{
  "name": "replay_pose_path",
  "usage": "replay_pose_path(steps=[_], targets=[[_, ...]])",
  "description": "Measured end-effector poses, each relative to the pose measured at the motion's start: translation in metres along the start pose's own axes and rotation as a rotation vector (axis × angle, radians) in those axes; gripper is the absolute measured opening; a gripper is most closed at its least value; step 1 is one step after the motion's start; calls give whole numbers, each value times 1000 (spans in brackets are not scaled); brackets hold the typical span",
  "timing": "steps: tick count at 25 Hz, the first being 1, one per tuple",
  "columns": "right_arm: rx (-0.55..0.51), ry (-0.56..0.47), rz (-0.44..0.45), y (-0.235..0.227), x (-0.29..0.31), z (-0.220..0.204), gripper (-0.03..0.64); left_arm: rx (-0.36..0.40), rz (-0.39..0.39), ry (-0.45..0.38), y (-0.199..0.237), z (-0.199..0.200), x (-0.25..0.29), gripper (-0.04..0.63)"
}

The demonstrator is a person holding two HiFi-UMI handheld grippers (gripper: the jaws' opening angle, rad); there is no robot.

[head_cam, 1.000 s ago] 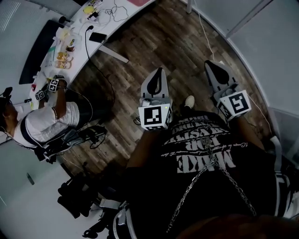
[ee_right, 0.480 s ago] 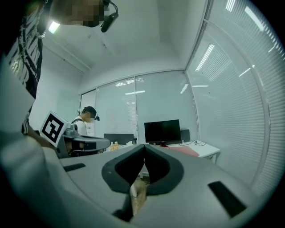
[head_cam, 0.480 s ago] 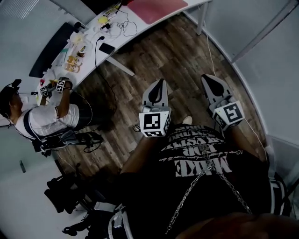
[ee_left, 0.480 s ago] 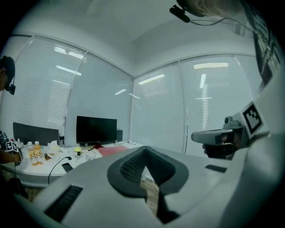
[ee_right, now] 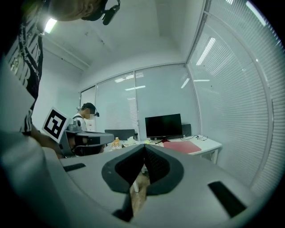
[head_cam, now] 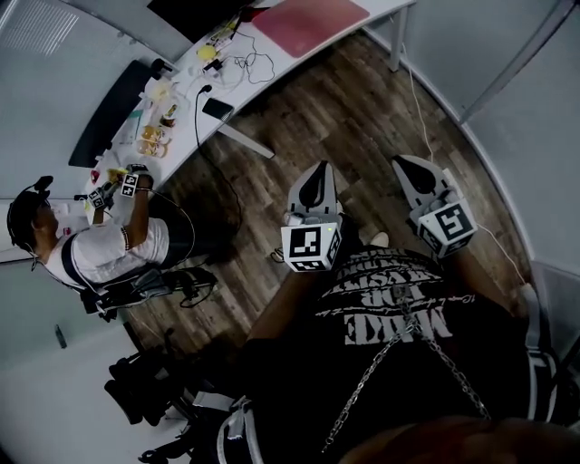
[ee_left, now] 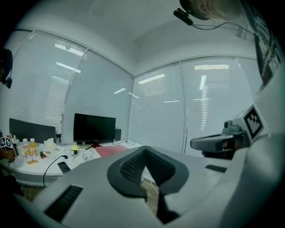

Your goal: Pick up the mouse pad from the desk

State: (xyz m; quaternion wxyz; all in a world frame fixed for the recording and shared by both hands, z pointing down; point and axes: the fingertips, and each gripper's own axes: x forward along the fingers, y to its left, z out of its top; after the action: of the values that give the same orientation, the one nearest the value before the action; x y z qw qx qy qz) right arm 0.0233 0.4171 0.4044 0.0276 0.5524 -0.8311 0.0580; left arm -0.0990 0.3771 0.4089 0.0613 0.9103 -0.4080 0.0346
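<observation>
The red mouse pad (head_cam: 308, 23) lies flat on the white desk (head_cam: 263, 68) at the top of the head view, far ahead of both grippers. It shows too in the left gripper view as a red mouse pad (ee_left: 109, 150) and in the right gripper view (ee_right: 181, 146). My left gripper (head_cam: 315, 172) and right gripper (head_cam: 404, 163) hang side by side over the wooden floor, both pointing toward the desk. Each one is shut with nothing between its jaws, as seen at the left gripper (ee_left: 144, 149) and the right gripper (ee_right: 144, 146).
A black monitor (ee_left: 94, 128) stands behind the pad, with cables (head_cam: 240, 63), a phone (head_cam: 217, 109) and bottles (head_cam: 149, 140) further left on the desk. Another person (head_cam: 100, 245) sits at the desk's left end with chairs behind. Window blinds (ee_right: 236, 107) run along the right.
Both grippers have advanced across the floor toward the desk. More of the desk and the red pad has come into the head view. Jaws stay shut.
</observation>
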Motion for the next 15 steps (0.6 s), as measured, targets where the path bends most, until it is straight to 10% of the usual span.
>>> replay_pose_path(steps=[15], targets=[[-35,-9,10,2,138,37,0,-21,-158,-116,105,43,72,5]])
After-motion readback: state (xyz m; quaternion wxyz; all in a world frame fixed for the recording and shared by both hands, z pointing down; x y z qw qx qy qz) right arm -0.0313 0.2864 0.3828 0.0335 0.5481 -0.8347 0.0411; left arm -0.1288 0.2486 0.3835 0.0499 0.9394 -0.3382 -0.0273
